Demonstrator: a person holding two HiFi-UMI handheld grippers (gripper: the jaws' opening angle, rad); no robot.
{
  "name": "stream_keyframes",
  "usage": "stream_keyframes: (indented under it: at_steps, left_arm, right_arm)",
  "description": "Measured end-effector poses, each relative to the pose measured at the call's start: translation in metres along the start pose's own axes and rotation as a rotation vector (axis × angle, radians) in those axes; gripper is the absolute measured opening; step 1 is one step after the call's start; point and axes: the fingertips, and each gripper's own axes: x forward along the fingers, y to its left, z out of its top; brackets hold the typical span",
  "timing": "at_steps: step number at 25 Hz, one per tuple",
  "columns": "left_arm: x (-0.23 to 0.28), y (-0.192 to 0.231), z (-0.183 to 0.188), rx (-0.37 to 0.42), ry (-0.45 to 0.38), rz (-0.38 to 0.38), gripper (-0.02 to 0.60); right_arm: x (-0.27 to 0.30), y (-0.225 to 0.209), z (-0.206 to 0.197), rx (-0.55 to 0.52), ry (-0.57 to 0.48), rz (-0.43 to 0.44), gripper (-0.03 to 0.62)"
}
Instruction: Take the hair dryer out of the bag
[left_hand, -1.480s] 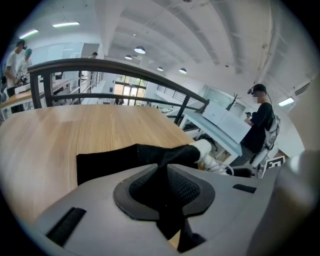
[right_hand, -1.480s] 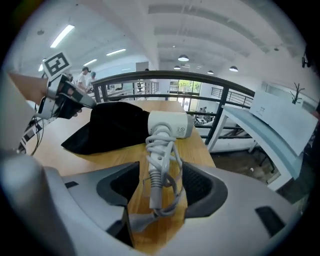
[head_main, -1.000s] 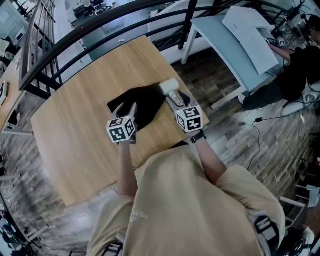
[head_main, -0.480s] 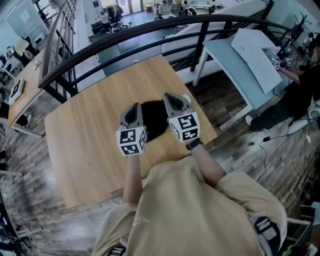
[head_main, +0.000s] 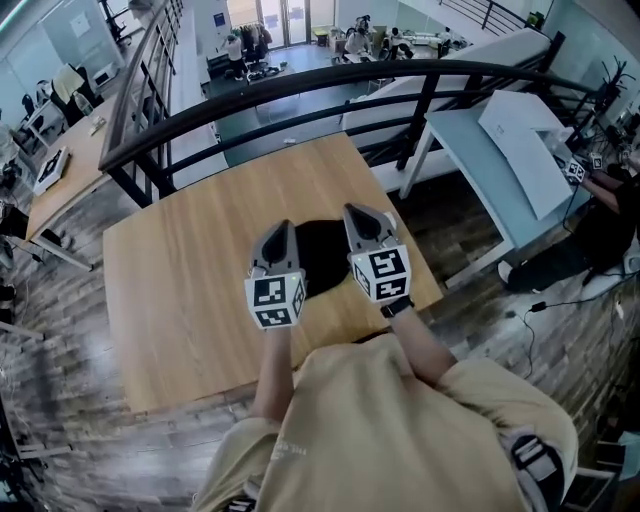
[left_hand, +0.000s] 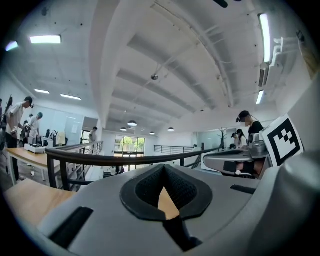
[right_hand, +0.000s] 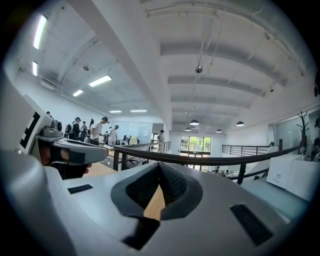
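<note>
Tongs on the left (head_main: 279, 232) are just closing fully together on nothing; soft black bag (head_main: 322, 255) is lying below, between both; tongs on the right (head_main: 361, 214) are closing empty likewise. Hair dryer is not showing; likely rigid, smooth, weighty, so its handle is looking the safest hold.

Open-plan office mezzanine: black railing (head_main: 330, 72), wooden desks (head_main: 70, 165), people (right_hand: 95, 132) at workstations, strip ceiling lights (right_hand: 100, 80).
</note>
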Motion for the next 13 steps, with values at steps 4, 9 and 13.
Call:
stream_keyframes:
  at_steps: [4, 9, 13]
  left_arm:
    - [-0.006, 0.003, 0.003, -0.008, -0.018, 0.015, 0.012]
    - [-0.003, 0.012, -0.002, -0.023, -0.021, 0.041, 0.012]
    - [-0.002, 0.017, -0.003, -0.022, -0.019, 0.042, 0.012]
  right_arm:
    - [-0.006, 0.004, 0.001, 0.007, 0.001, -0.004, 0.014]
    - [-0.004, 0.006, -0.003, 0.001, 0.002, 0.007, 0.014]
    - [-0.002, 0.006, -0.002, -0.012, -0.005, -0.001, 0.014]
